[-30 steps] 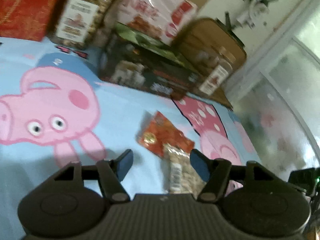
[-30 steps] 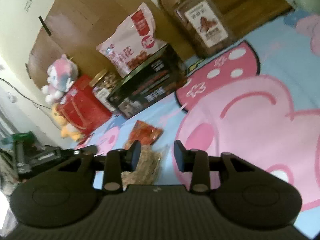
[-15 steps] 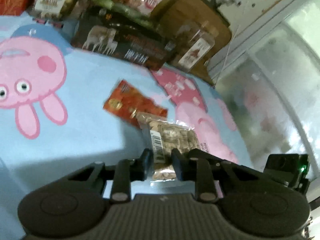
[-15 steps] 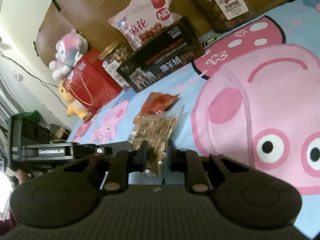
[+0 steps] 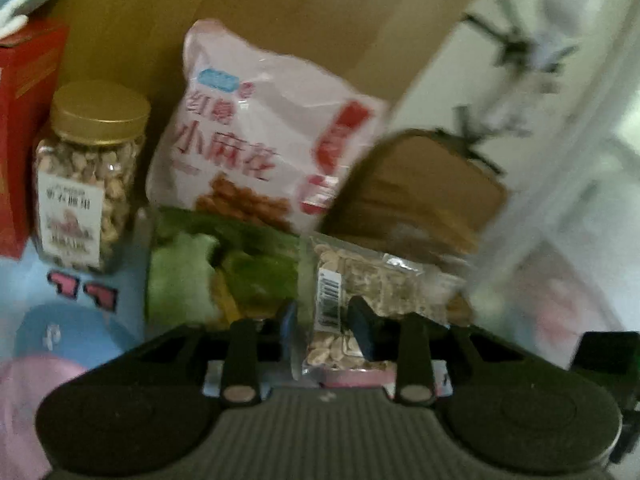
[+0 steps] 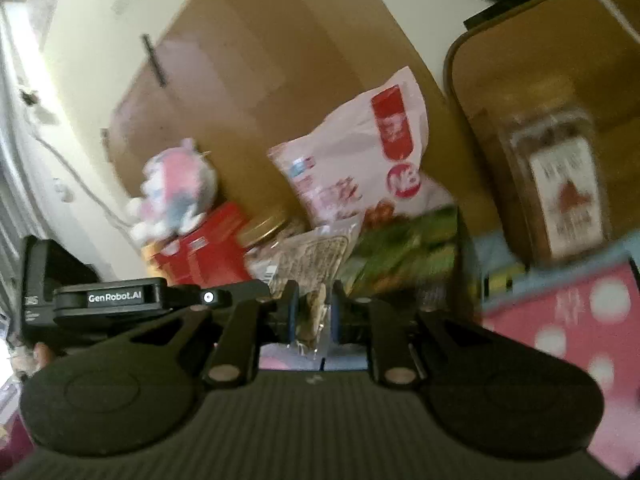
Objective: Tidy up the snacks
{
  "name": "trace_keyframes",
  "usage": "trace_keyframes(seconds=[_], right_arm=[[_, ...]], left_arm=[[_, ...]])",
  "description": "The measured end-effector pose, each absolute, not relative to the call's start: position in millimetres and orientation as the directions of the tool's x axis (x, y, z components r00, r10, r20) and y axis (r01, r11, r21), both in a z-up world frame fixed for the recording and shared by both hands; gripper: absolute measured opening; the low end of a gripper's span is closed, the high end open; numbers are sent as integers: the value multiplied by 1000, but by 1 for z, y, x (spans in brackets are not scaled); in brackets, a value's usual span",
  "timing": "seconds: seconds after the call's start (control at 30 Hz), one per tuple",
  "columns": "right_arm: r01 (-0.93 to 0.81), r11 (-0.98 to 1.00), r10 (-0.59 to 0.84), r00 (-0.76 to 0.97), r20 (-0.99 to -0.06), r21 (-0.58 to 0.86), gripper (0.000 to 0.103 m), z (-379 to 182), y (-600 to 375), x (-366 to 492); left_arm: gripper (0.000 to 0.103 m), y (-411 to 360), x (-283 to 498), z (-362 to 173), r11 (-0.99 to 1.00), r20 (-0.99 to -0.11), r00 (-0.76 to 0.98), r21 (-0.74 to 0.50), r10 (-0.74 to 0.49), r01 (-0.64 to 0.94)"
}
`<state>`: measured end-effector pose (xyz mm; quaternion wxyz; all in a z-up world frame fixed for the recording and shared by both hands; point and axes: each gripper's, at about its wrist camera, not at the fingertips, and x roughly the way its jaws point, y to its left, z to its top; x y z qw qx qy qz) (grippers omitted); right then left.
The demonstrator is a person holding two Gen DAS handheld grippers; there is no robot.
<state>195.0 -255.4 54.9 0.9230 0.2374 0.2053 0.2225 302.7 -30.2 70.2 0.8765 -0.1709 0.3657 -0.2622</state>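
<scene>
Raised off the cartoon bedsheet (image 5: 60, 320), the clear packet of nuts (image 5: 360, 280) looks light, limp and crinkly, so its sealed edges seem the surest hold. The left gripper (image 5: 326, 320) pinches one end, the right gripper (image 6: 314, 312) the other. Ahead crowd a pink snack bag (image 5: 260, 132), green-topped box (image 5: 224, 268) and gold-lidded jar (image 5: 88, 180).

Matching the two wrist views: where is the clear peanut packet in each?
Left wrist: peanut packet low centre, between the left gripper fingers.
Right wrist: peanut packet centre, in the right gripper.
Shared landmark: pink snack bag behind it.
</scene>
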Motion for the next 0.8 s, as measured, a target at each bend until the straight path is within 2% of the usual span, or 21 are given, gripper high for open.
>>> trace_keyframes(seconds=[0.13,0.2,0.23,0.27,0.3,0.37,0.4,0.43,0.5,0.57,0.67,0.8], right_arm=[[-278,821,489,793,-364,499,19,37,-259,258],[-251,850,460,782,-421,462,28,26,-258,275],[-248,874,432,790,-434,419,28,23,-254,280],[-259,908,390,813,-432,331,33,23,-247,280],[-250,937,337,833,-440,243,43,25,-238,278],[-217,969,246,868,-432,117,47,29,-226,272],[-188,979,205,897,-393,83,55,33,-224,264],[-165,984,179,921,-346,69,58,37,-225,256],[-135,987,156,947,-281,92,59,45,-233,241],[-136,974,180,950,-257,181,58,49,-245,221],[-200,914,314,900,-302,354,58,42,-265,194],[-162,796,447,806,-387,583,58,3,-287,153]], left_arm=[[27,-50,341,48,861,-630,590,-416,-504,292],[28,-56,348,39,884,-649,601,-372,-466,283],[30,-58,351,36,898,-653,618,-343,-438,274],[31,-60,352,34,913,-657,635,-311,-407,264],[32,-61,353,34,918,-656,643,-301,-395,258],[32,-56,353,36,912,-648,642,-316,-409,261],[32,-53,349,40,906,-635,647,-326,-421,270],[32,-51,345,45,905,-623,658,-327,-423,272],[32,-44,331,60,899,-588,682,-329,-435,290],[32,-36,312,73,882,-553,689,-335,-468,331],[40,-21,274,81,849,-533,662,-342,-528,403],[40,-6,236,50,825,-586,582,-377,-564,420]])
